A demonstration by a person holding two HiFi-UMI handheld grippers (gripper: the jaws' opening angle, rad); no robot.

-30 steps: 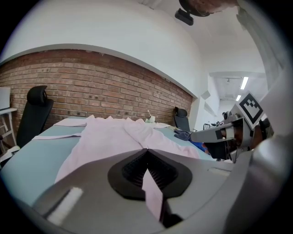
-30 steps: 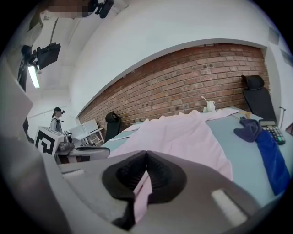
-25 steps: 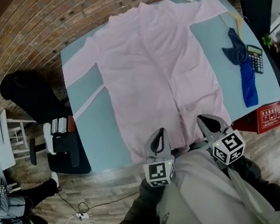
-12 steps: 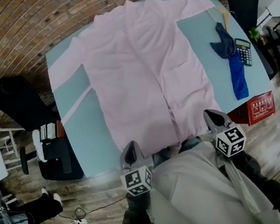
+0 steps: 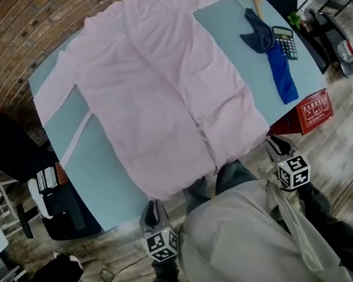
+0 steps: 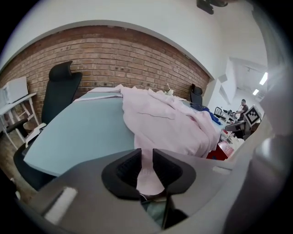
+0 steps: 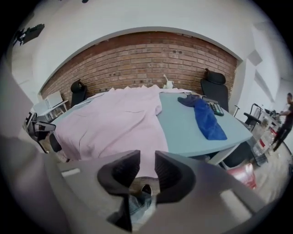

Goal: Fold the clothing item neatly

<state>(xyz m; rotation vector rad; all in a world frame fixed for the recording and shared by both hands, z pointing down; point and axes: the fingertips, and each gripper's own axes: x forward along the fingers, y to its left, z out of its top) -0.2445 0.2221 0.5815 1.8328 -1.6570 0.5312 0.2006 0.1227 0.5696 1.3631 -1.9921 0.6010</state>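
Jaws of left gripper (image 6: 146, 156): narrowly parted, just been opening, pressing on nothing; pale pink hem (image 6: 149, 176) showing in the gap, hanging just beyond the tips, not pinched. Jaws of right gripper (image 7: 147, 157): likewise a narrow gap, just been opening, empty; pink hem, floor and a shoe seen through it. Both held low at the near edge of the worktop (image 5: 107, 180), one by each bottom corner of the hem. Pink clothing item (image 5: 155, 87): long-sleeved, open-fronted, laid flat across the worktop, collar at the far end, sleeves spread to both sides, hem draped over the near edge. Step in hand, as judged: taking the two hem corners for a first fold. To do it well: widen the gap before closing; take each corner at a matching spot, catching every layer there; lift both together and level, hem kept taut between them to avoid a skewed crease. Elsewhere on the worktop, well apart from the hem: blue cloth (image 5: 279, 79), calculator (image 5: 284, 42). Beside the worktop: red box (image 5: 315, 111), black chair (image 5: 0, 147).
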